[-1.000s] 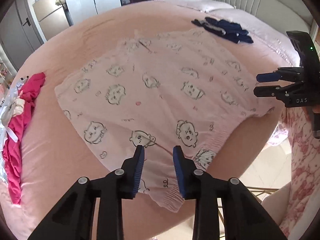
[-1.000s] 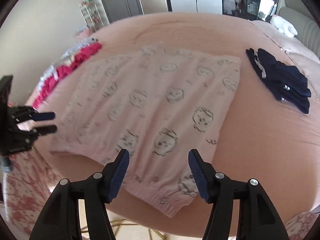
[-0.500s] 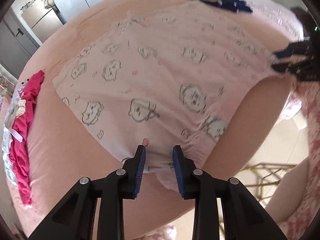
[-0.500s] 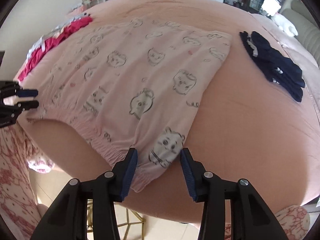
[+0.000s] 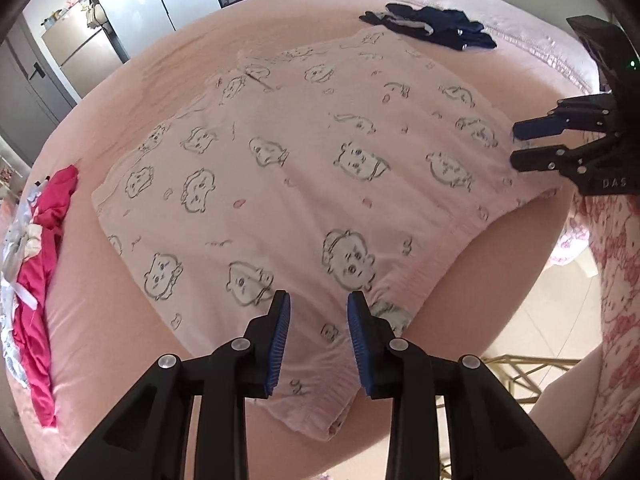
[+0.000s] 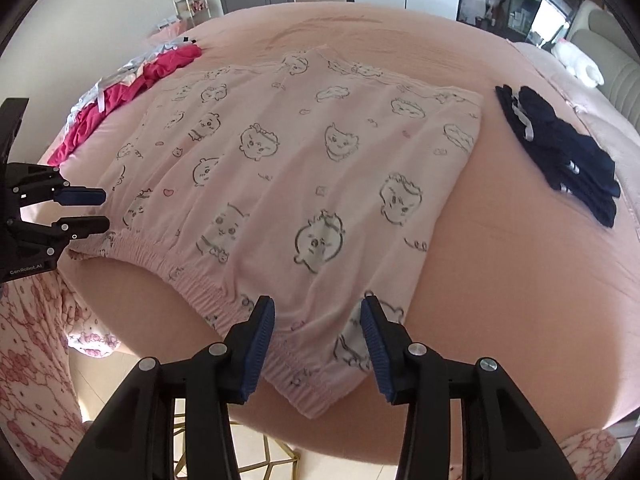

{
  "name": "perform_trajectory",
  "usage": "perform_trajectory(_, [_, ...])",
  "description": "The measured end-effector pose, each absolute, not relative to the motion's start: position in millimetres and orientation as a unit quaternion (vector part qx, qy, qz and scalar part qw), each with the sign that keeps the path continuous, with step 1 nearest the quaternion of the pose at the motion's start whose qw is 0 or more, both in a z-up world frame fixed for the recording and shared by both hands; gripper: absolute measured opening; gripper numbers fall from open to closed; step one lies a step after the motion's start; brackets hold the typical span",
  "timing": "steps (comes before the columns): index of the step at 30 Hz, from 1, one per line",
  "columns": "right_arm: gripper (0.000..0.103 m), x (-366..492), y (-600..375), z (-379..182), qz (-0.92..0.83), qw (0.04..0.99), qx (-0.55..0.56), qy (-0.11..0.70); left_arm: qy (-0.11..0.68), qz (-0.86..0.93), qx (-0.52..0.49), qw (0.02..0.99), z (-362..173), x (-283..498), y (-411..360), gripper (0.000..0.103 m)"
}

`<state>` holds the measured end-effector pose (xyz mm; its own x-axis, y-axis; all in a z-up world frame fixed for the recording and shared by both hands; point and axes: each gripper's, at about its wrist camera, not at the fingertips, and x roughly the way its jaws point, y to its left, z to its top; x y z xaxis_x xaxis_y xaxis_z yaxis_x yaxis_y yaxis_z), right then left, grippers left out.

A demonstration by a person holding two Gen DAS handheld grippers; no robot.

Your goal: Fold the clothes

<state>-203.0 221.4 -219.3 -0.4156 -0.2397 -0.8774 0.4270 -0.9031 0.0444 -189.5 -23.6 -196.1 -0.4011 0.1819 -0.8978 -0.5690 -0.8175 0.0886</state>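
Pink printed shorts lie flat on the pink bed, elastic cuffs draped over the near edge, long axis running away from both grippers toward the far waistband. Left gripper straddles one cuff, jaws apart, pads not pinching cloth. Right gripper brackets the other cuff; its jaws have just been closing but stand clear of the fabric. Each hand is nearest its own cuff. Navy garment far right, red clothes left.
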Motion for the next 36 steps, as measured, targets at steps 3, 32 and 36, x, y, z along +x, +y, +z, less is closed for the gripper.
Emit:
perform_trajectory(3, [0.044, -221, 214, -218, -0.834, 0.211, 0.5, 0.097, 0.17, 0.809, -0.496, 0.265, -195, -205, -11, 0.028])
perform_trajectory(32, [0.045, -309, 231, -238, -0.844, 0.17, 0.485, 0.154, 0.201, 0.831, -0.46, 0.241, -226, -257, 33, 0.049])
perform_trajectory(36, [0.068, -338, 245, -251, -0.846, 0.142, 0.493, 0.145, 0.199, 0.844, -0.455, 0.202, -227, -268, 27, 0.079])
